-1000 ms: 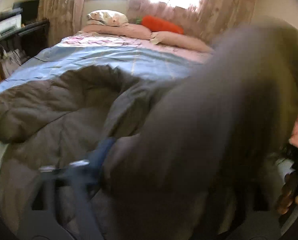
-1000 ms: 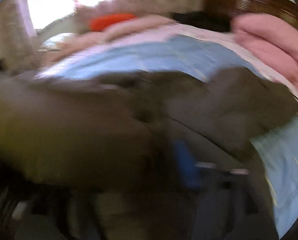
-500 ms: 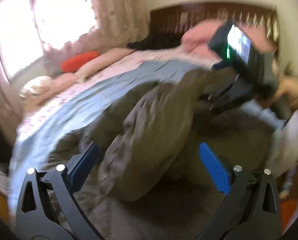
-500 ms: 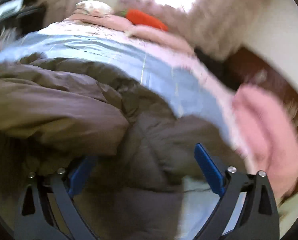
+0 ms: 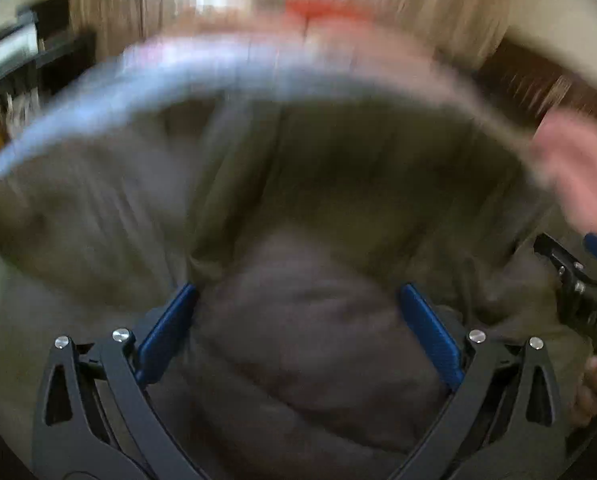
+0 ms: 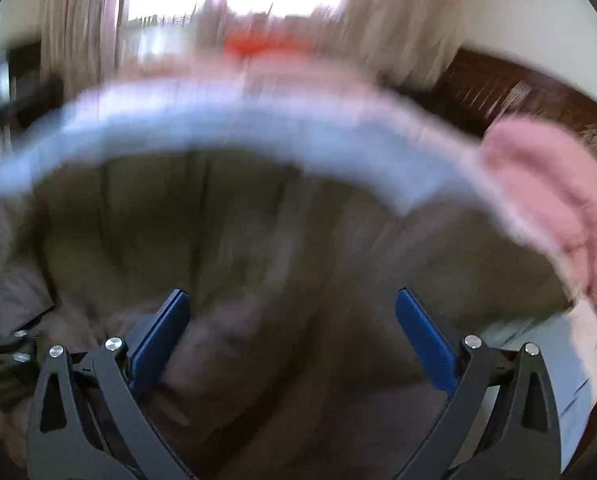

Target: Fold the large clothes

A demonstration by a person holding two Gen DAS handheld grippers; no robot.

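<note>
A large grey-brown padded coat [image 5: 298, 208] lies spread on the bed, blurred by motion; it also fills the right wrist view [image 6: 258, 248]. My left gripper [image 5: 298, 296] is open just above the coat's near part, with cloth between the blue pads but not clamped. My right gripper [image 6: 292, 300] is open over the coat, holding nothing. The right gripper's black frame [image 5: 578, 292] shows at the right edge of the left wrist view.
A light blue bedspread [image 6: 238, 128] covers the bed beyond the coat. Pink bedding [image 6: 558, 208] is piled at the right by a dark wooden headboard [image 6: 518, 88]. An orange-red pillow [image 5: 322, 4] lies under the curtained window. Dark furniture [image 5: 38, 56] stands at the left.
A second ago both grippers were shut on the coat and swinging it. Both have opened and let it go; the coat now lies on the bed and both views face the window.
</note>
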